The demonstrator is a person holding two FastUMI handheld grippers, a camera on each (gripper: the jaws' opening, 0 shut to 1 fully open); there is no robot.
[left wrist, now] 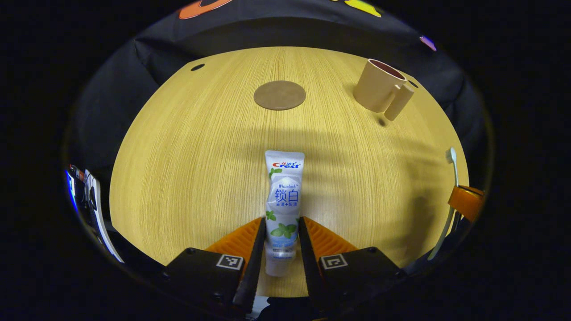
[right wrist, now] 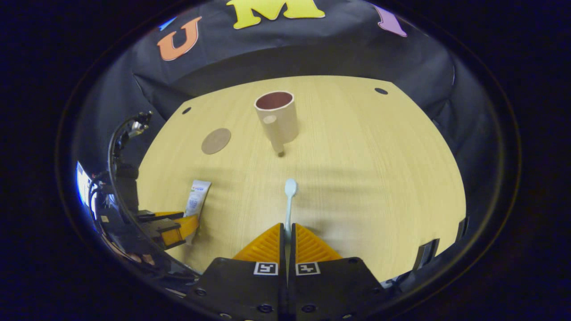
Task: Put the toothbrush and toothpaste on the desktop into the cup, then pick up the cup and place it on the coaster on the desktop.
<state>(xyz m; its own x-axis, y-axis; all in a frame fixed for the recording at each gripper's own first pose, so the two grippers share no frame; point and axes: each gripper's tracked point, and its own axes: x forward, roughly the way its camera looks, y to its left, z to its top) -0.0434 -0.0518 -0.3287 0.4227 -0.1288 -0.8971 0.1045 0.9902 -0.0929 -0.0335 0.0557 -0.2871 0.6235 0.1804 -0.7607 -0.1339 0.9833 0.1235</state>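
Evidently I had the left hand-held gripper (left wrist: 280, 243) clamped on the toothpaste (left wrist: 283, 200) and the right hand-held gripper (right wrist: 288, 238) on the toothbrush (right wrist: 289, 200), near the desk's (right wrist: 357, 178) front edge; next, both needed carrying to the cup (right wrist: 277, 118) toward the far edge.

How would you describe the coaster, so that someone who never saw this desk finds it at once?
Start from the wooden desktop and look to its far side, near the black cloth wall. The coaster lies flat there, apart from the cup. It is the one thin, round, brown disc; the cup stands tall with a handle.
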